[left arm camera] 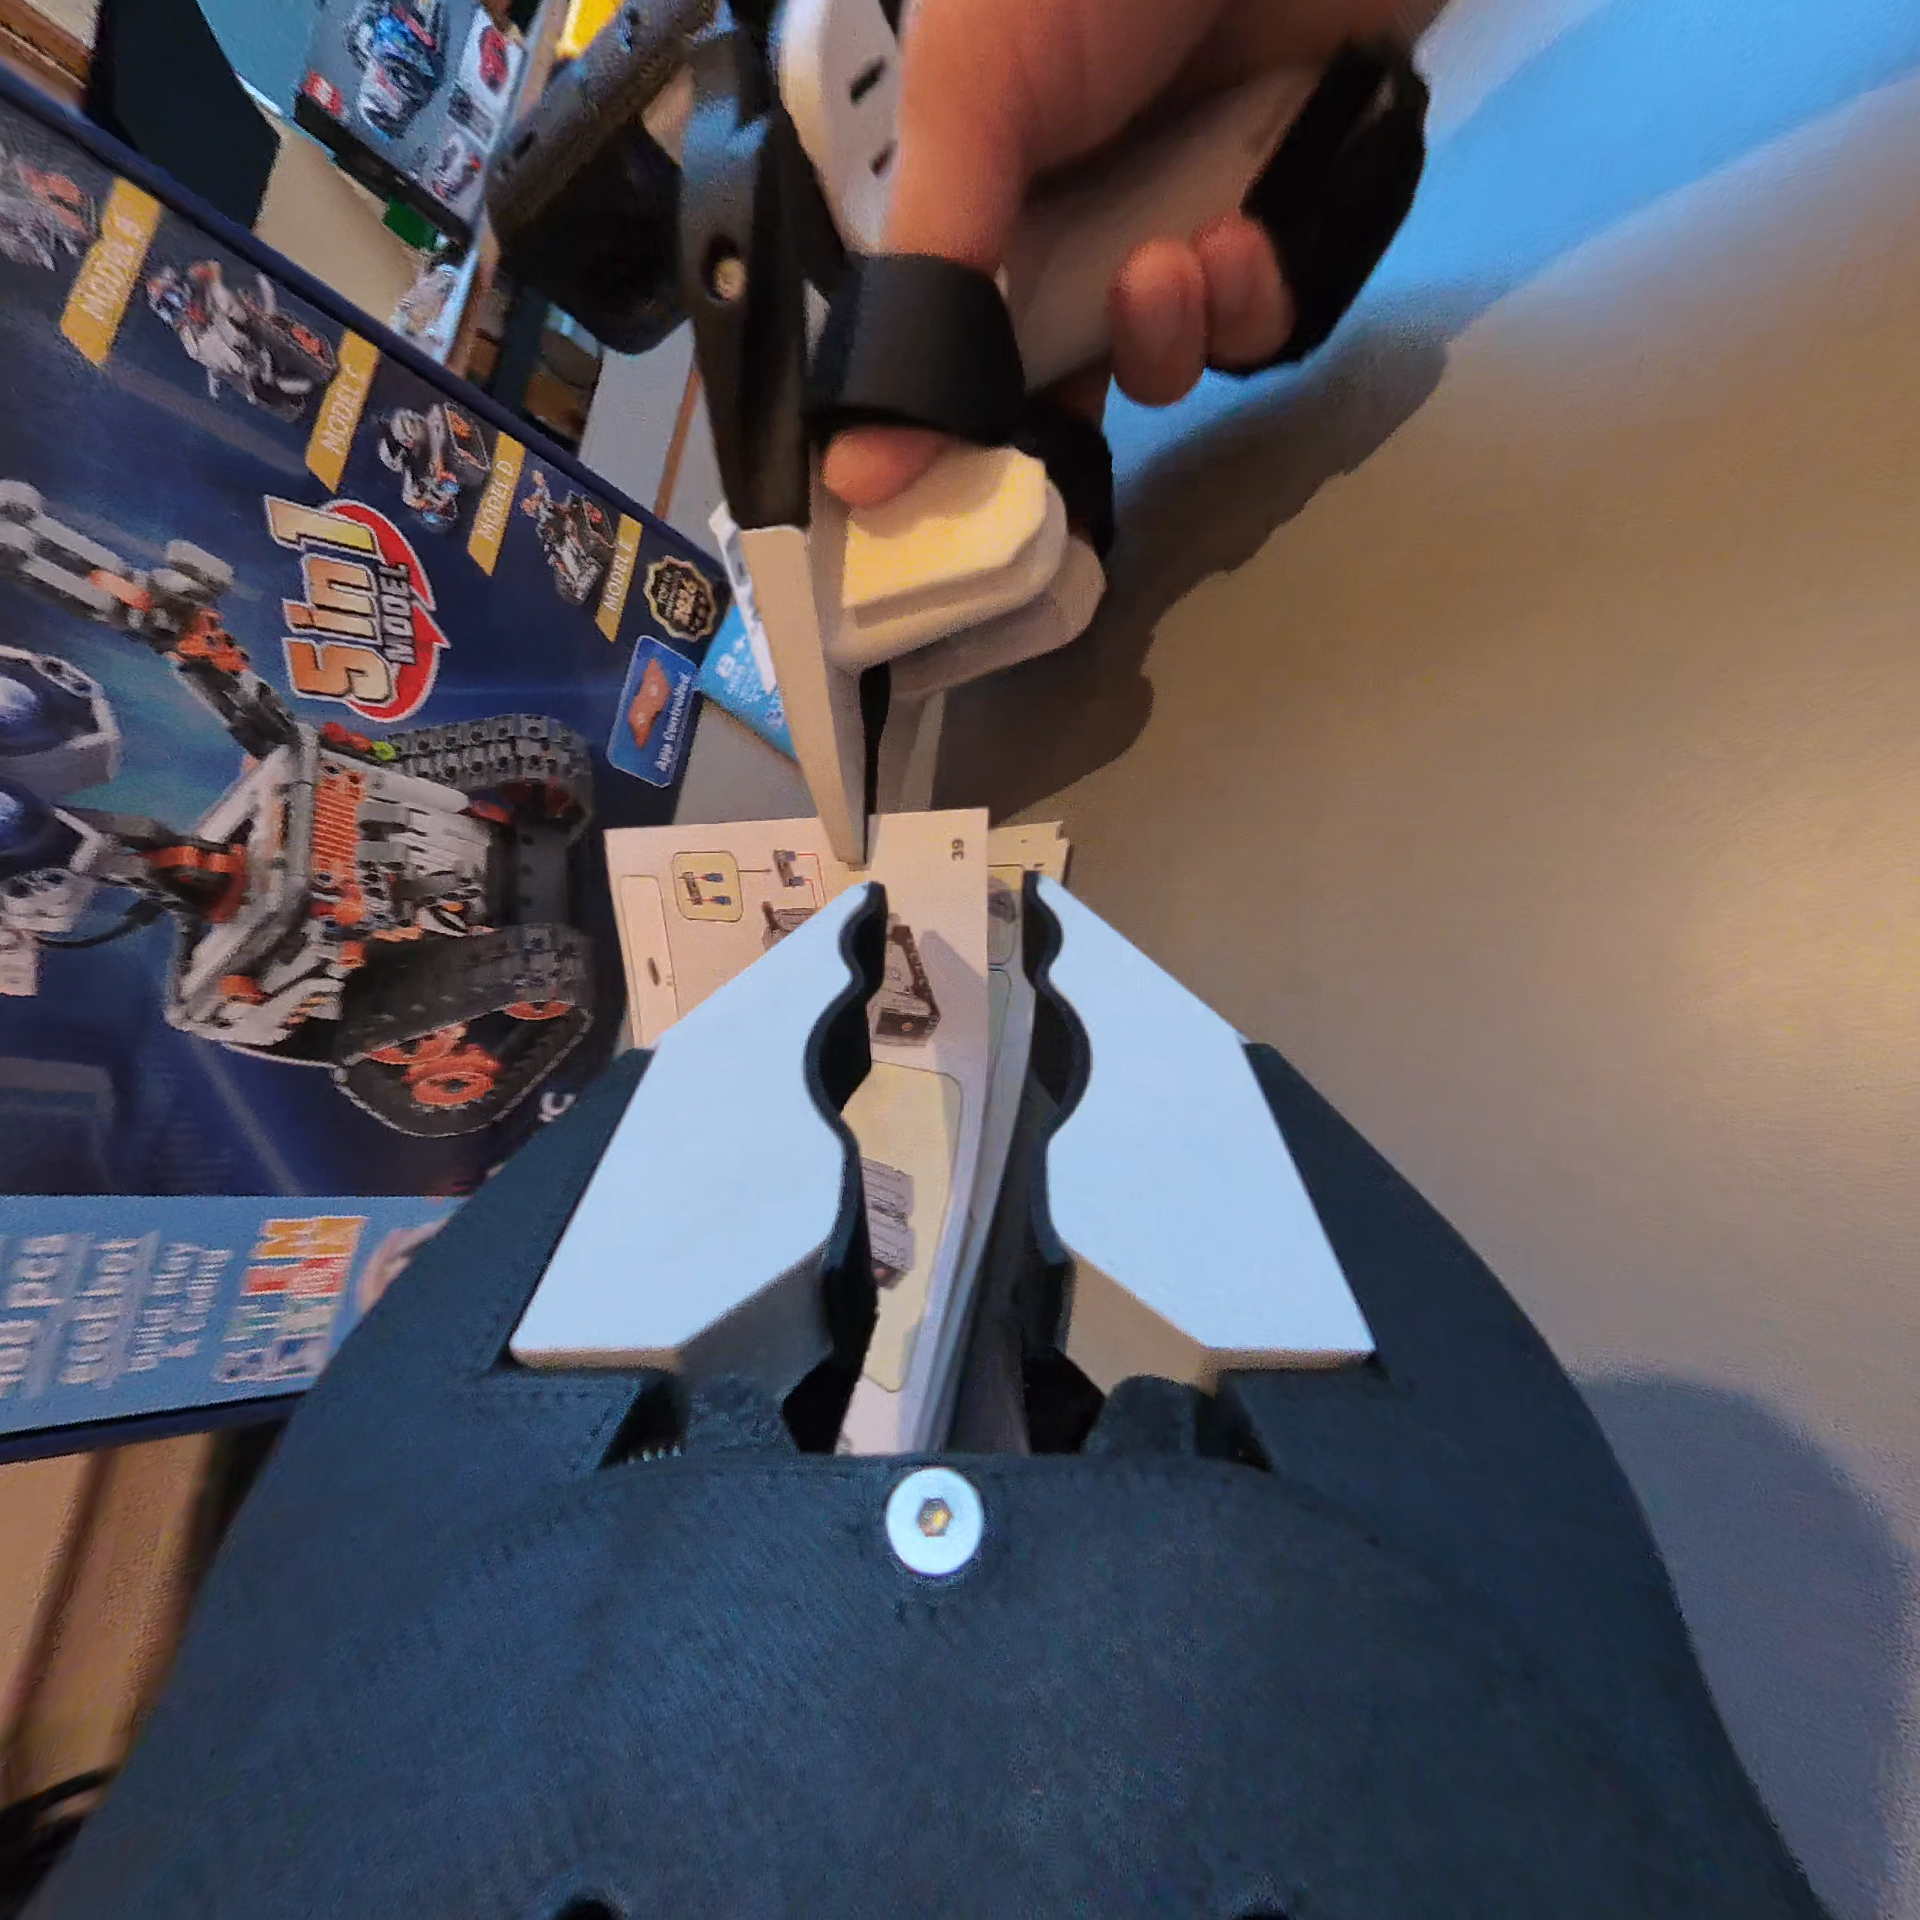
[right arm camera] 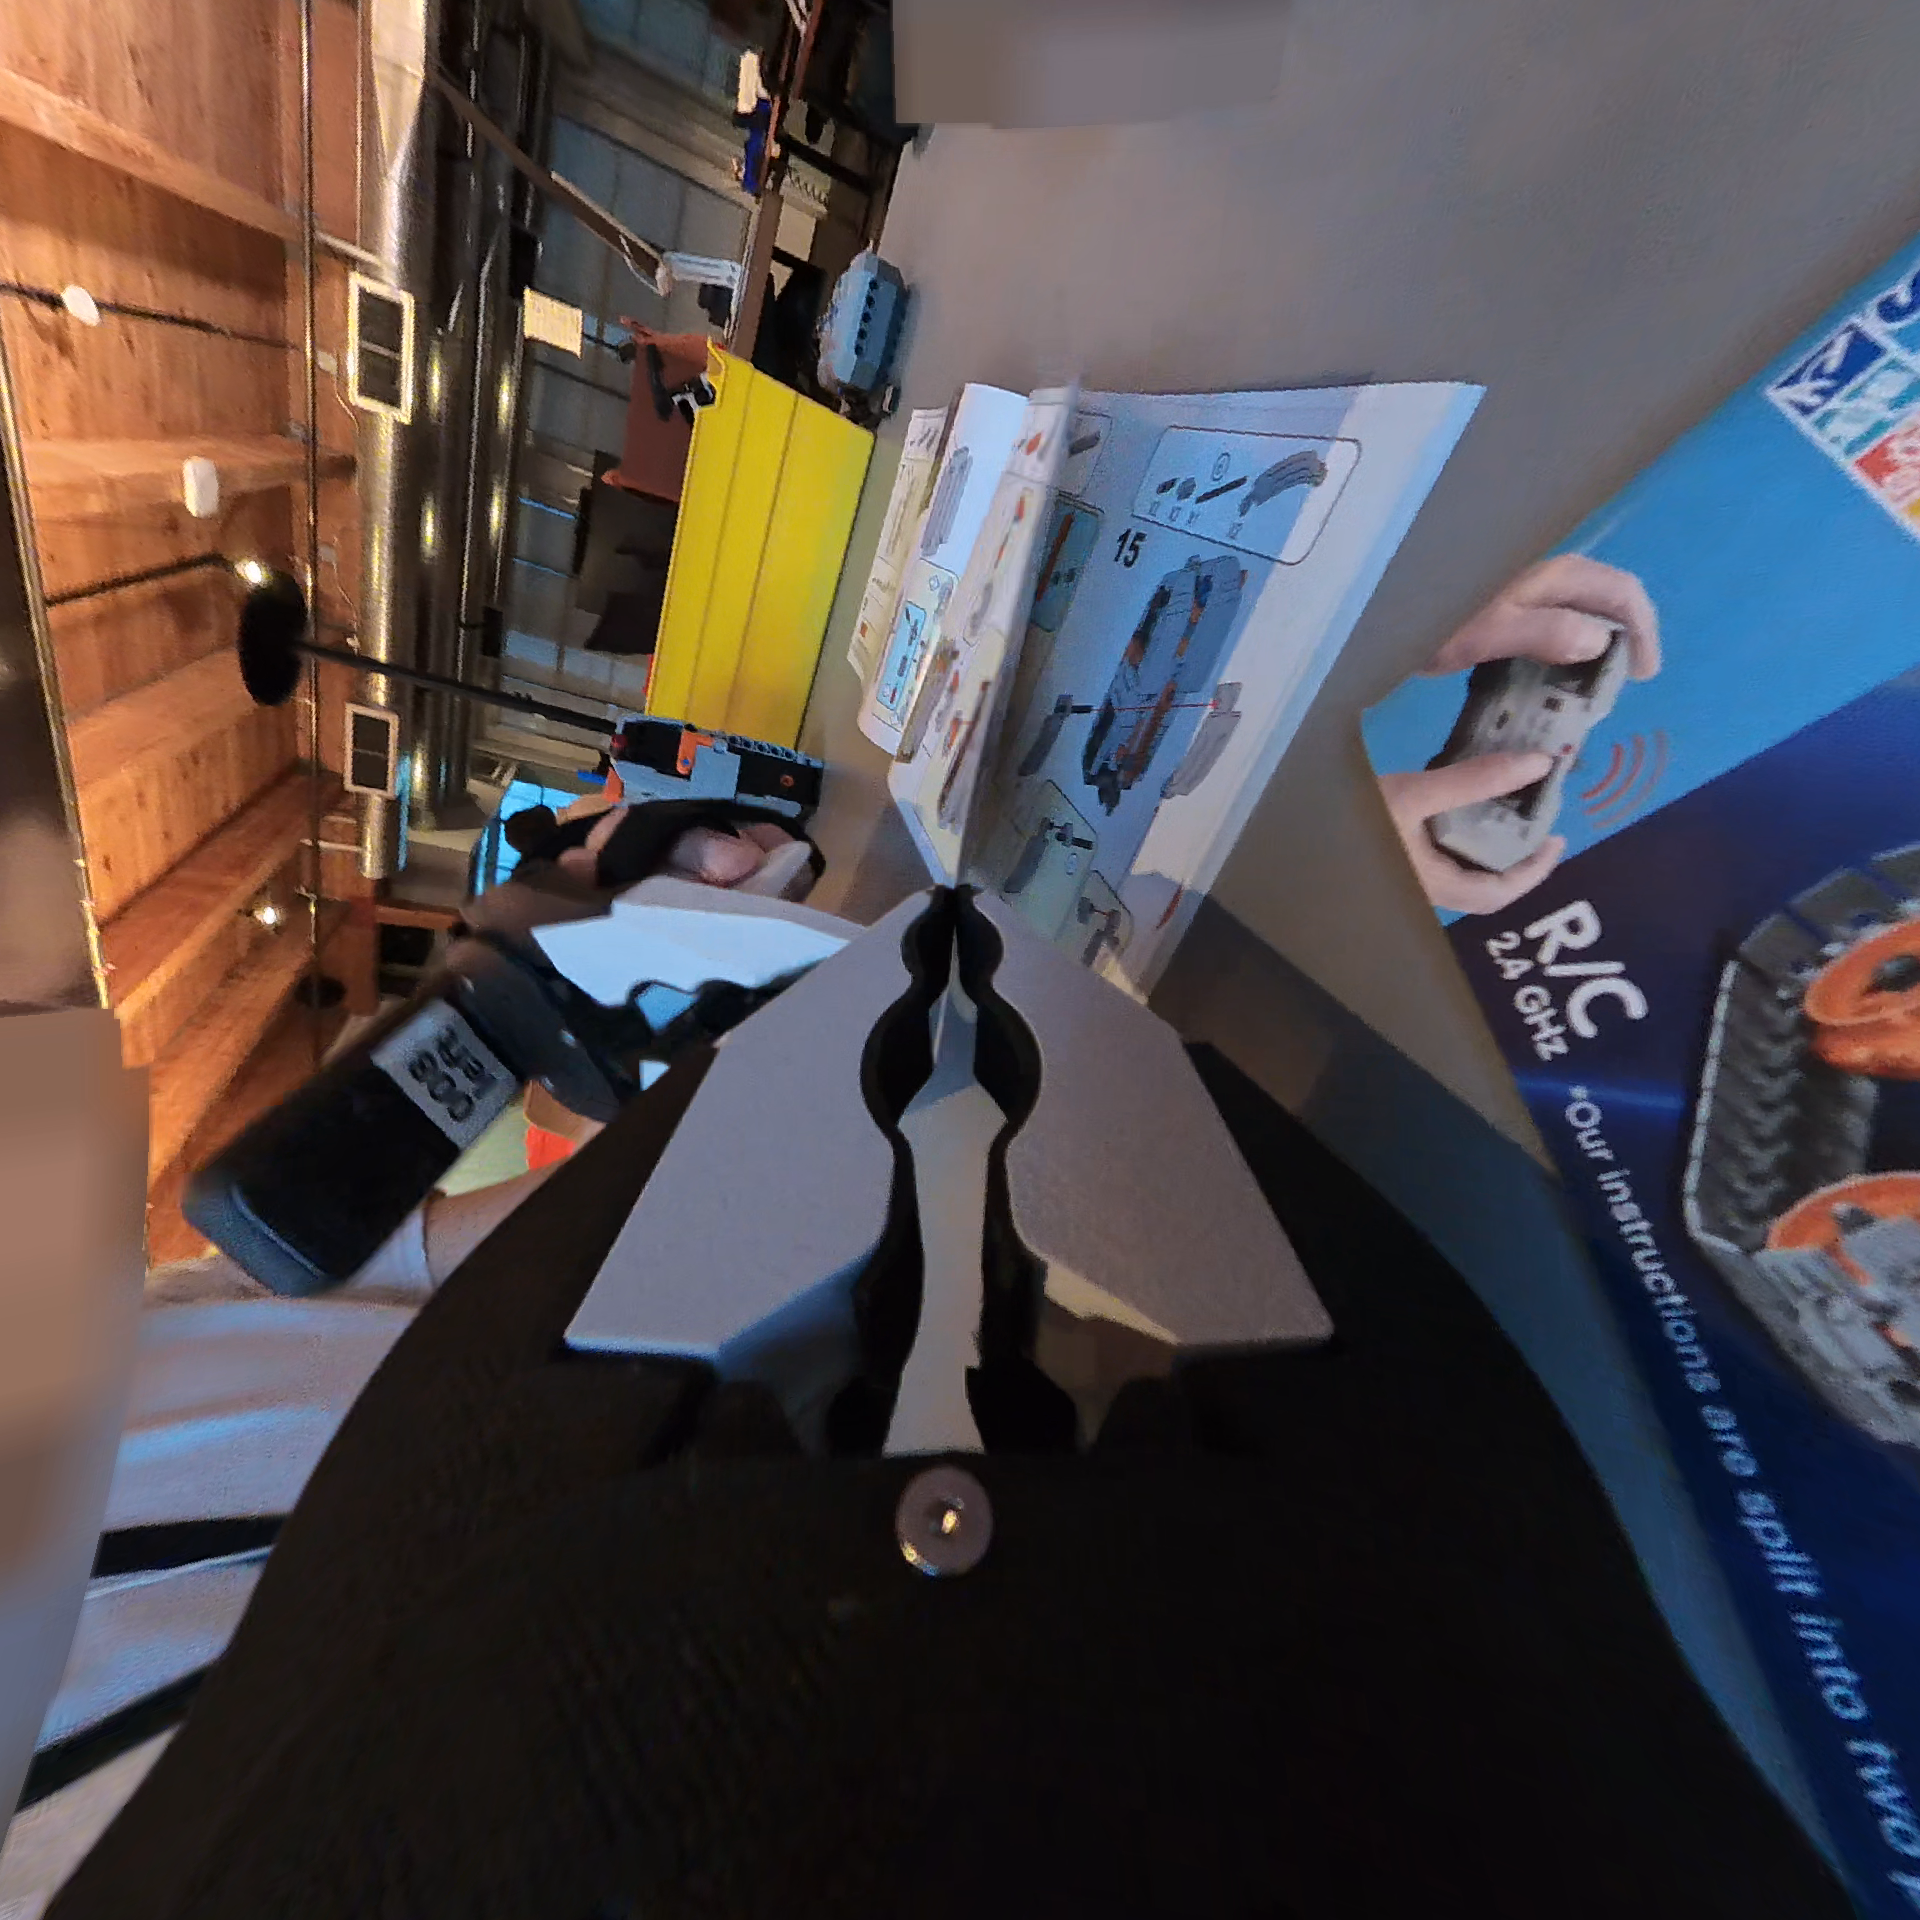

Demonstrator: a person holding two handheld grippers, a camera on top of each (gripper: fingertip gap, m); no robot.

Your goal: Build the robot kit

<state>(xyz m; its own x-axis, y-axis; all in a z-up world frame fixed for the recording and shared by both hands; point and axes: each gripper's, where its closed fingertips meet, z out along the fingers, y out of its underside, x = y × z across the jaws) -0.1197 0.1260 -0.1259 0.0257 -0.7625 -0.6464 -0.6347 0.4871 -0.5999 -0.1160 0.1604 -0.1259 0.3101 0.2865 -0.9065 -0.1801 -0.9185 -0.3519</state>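
Note:
An open instruction booklet (left arm camera: 707,914) stands on edge on the tan table (left arm camera: 1558,831). My left gripper (left arm camera: 951,894) is shut on a stack of its pages, which run up between the grey fingers (left arm camera: 727,1143). My right gripper (left arm camera: 857,842), held by a hand, comes down from above and pinches one page at its top edge. In the right wrist view the right gripper (right arm camera: 954,904) is shut on that thin single page, with the booklet (right arm camera: 1195,623) fanned open beyond it. The left gripper's black handle (right arm camera: 353,1174) shows at the left.
A large dark-blue toy robot box (left arm camera: 312,779) lies left of the booklet and also shows in the right wrist view (right arm camera: 1714,935). A light-blue box (left arm camera: 156,1309) lies beside it. A small brick model (right arm camera: 717,764) and a yellow cabinet (right arm camera: 758,561) are farther off. My two grippers' fingertips are within a few centimetres of each other.

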